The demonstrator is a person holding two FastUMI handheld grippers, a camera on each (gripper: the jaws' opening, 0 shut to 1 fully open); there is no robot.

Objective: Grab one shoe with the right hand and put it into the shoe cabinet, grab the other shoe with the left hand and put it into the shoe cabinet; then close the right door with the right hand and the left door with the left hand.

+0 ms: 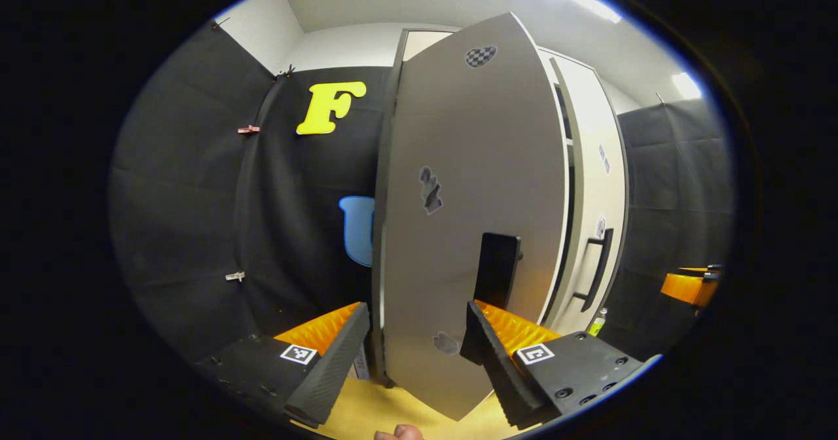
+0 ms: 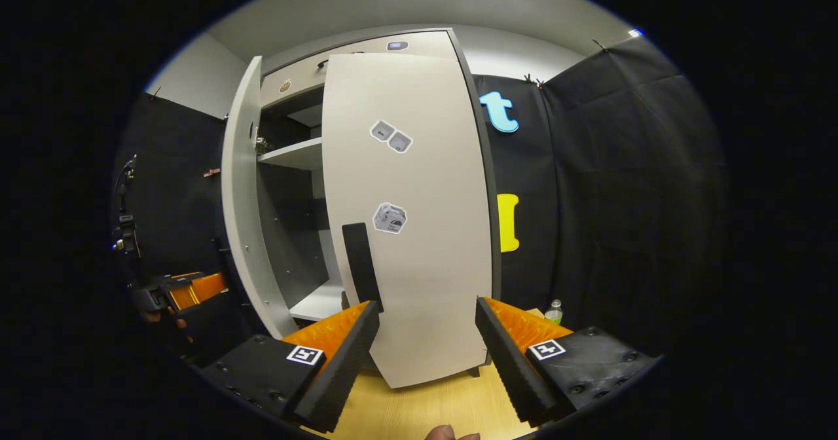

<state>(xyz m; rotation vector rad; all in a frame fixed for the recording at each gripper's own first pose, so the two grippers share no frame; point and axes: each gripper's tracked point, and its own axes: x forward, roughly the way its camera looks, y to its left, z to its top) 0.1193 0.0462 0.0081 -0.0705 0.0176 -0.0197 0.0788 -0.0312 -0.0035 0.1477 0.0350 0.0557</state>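
L gripper wide, empty | R gripper wide, empty | cabinet interior mostly hidden

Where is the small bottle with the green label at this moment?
The small bottle stands on the floor low in the right gripper view, right of the right door, against the black cloth wall.
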